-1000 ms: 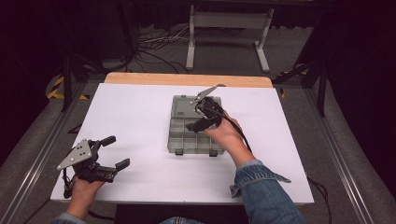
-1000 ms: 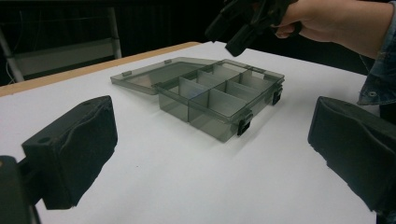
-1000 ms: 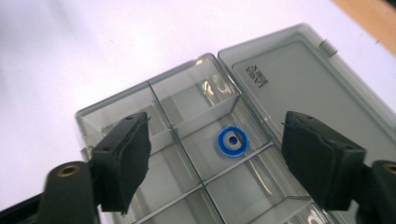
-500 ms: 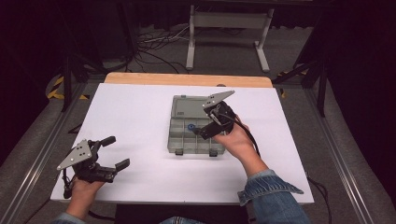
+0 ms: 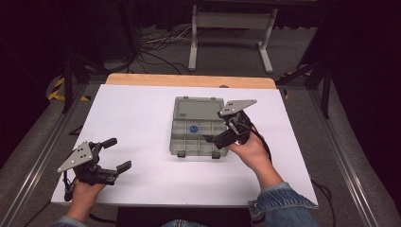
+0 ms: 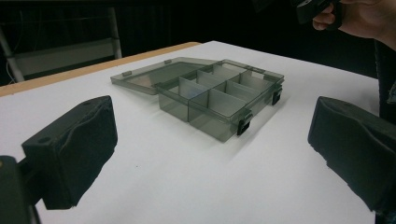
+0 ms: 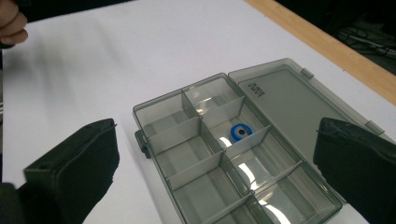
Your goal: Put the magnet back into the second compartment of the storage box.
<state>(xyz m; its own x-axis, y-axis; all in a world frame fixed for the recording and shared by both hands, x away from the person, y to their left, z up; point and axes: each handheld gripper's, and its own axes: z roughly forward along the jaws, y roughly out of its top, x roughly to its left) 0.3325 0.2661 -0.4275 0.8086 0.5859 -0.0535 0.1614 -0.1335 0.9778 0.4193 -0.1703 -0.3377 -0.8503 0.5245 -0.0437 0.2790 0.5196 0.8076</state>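
Roughly mid-tabletop point(image 5: 142, 113): clear grey plastic box point(image 5: 196, 126), lid folded flat toward the far edge, dividers upright inside. Small blue ring point(image 5: 194, 128) lying in a middle compartment, touching no claw. Right claw point(image 5: 218, 127) just above the box's right side, jaws just opened and now spread wide, nothing between them. Left claw point(image 5: 115, 153) near the front left corner, well apart from the box, likewise spread and empty. Ring probably very light, stiff, smooth; likely to skid or flip if pinched off-centre, and walls crowd it closely. Best taken from above across its outer rim. Box itself thin, light, liable to slide; best steadied at a side wall or by the front latches point(image 6: 242, 127).
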